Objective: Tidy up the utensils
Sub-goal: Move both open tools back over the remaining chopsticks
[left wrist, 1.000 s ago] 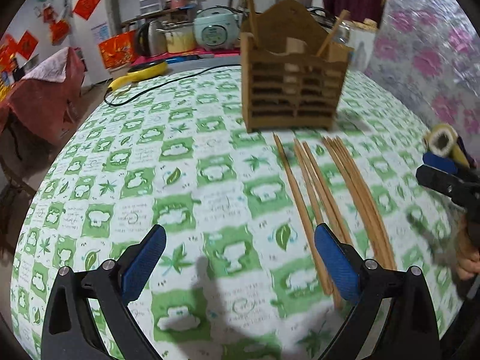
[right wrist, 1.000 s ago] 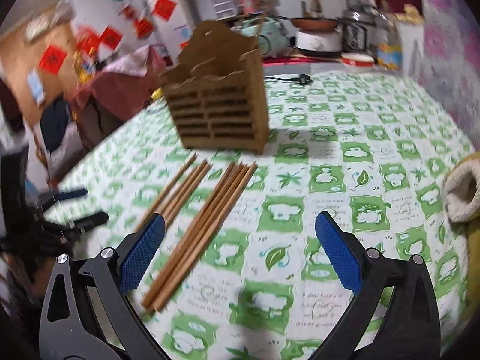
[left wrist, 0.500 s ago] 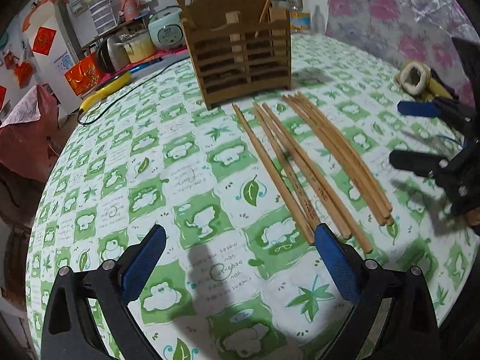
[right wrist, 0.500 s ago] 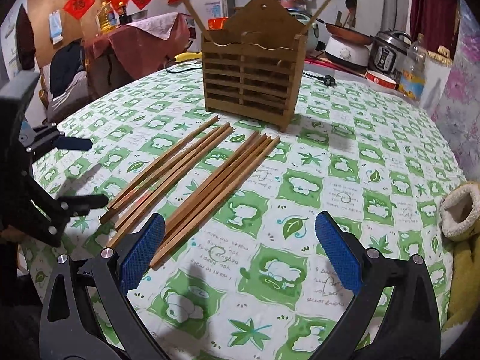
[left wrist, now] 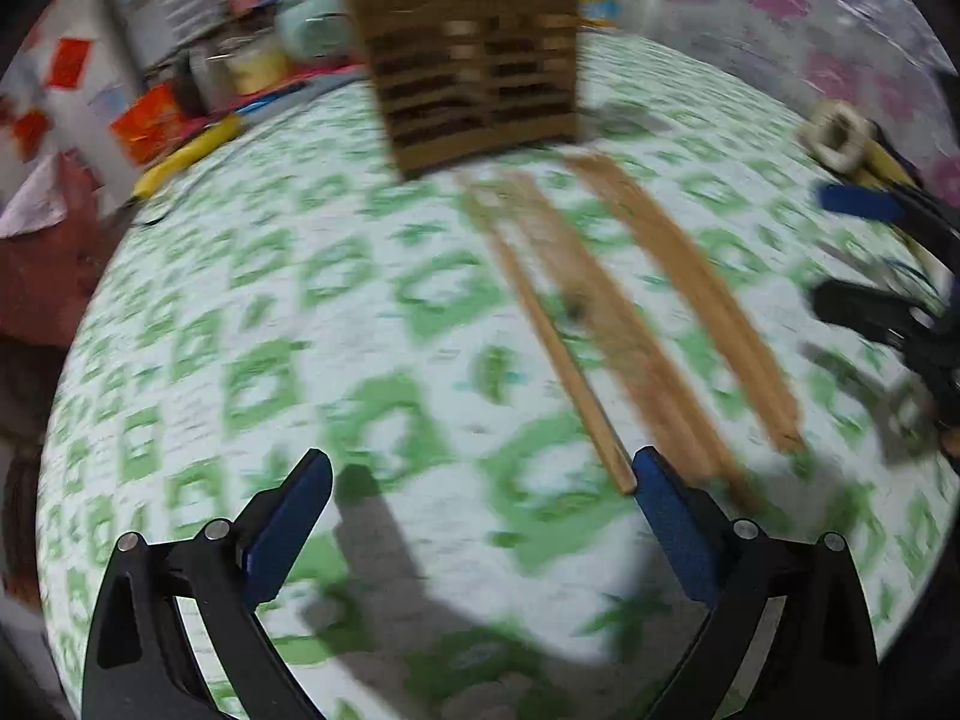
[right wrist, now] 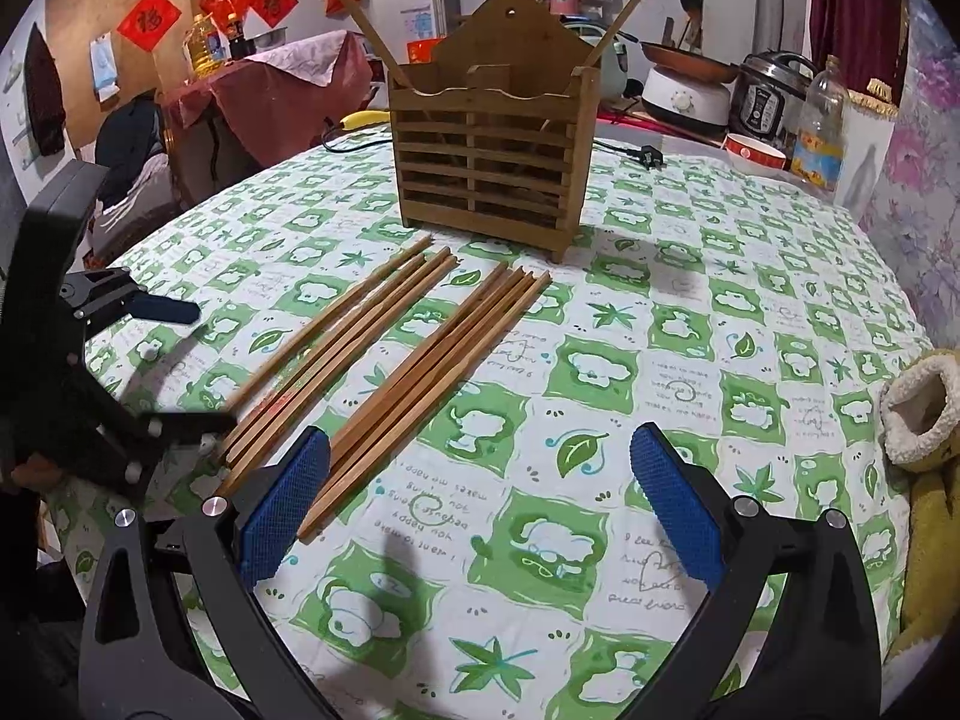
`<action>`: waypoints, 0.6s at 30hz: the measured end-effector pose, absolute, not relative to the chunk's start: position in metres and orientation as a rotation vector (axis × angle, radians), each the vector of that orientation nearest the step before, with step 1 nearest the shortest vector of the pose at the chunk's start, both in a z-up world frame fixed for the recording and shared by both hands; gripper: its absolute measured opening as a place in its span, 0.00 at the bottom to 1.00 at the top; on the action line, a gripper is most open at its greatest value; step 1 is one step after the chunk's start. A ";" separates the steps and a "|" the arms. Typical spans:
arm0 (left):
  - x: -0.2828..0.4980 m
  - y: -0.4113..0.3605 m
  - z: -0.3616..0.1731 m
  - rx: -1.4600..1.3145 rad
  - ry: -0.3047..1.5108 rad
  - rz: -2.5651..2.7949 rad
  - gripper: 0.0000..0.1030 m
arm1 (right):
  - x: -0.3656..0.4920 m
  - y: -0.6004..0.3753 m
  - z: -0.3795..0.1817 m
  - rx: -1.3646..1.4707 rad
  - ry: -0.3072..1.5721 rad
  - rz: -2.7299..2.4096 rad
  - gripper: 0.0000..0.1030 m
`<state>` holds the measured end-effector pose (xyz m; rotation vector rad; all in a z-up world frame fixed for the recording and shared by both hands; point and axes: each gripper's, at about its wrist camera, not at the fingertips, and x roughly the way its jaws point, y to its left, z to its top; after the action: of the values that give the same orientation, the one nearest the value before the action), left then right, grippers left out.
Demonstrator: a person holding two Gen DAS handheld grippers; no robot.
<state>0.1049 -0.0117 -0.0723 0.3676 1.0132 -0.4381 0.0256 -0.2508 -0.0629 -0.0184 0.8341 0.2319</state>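
You are holding both grippers spread wide and grasping nothing. Your left gripper [left wrist: 480, 474] is hovering low over the green-and-white patterned tablecloth [left wrist: 270, 330], and the long wooden chopsticks [right wrist: 384, 360] are lying in two loose bundles running from its right blue pad toward 12 o'clock. In the right wrist view they are sitting at 10 o'clock of your right gripper [right wrist: 480, 480], their near ends beside its left pad. The slatted wooden utensil holder [right wrist: 489, 156] is standing at 12 o'clock with two sticks inside. Compared with half a second ago, your left view is blurring and the nearest stick end is now touching the right pad's tip.
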 end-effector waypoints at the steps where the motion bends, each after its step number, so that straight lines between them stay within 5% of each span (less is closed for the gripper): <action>1: 0.109 -0.004 -0.070 0.345 1.002 -0.385 0.95 | 0.025 -0.252 -0.063 -0.015 0.833 0.231 0.94; 18: 0.128 0.023 -0.075 0.148 1.090 -0.349 0.96 | 0.017 -0.214 -0.080 -0.197 0.962 0.339 0.94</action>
<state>0.1285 0.0228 -0.0752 0.1485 1.0902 -0.3487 0.0166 -0.2139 -0.0805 -0.1970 0.9618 0.3386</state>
